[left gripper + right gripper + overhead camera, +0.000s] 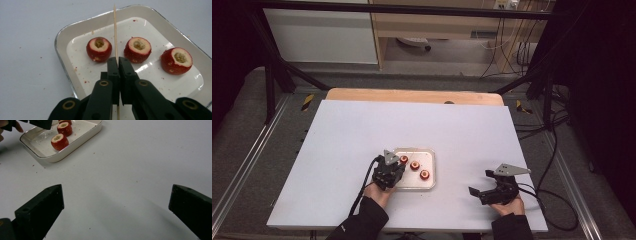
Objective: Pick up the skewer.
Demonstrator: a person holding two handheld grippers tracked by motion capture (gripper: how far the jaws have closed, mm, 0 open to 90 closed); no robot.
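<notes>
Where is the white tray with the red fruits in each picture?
High view: the white rectangular tray lies near the table's front middle, just right of the left hand-held gripper.
Left gripper view: the tray's rim spans the upper middle and right, behind shut jaws clamping a thin wooden skewer.
Right gripper view: the tray sits top left, far off.
Shared landmark: the cored red fruits inside it.

A lab or test room set up for recording. A white tabletop [362,150] stands inside a black metal frame [272,60], with aluminium rails [242,170] on the grey floor at left and right. Black cables [557,150] trail along the right side, and yellow-black tape [307,101] marks the far corners. Beyond stand a white cabinet [322,35] and wooden furniture [437,25].
</notes>
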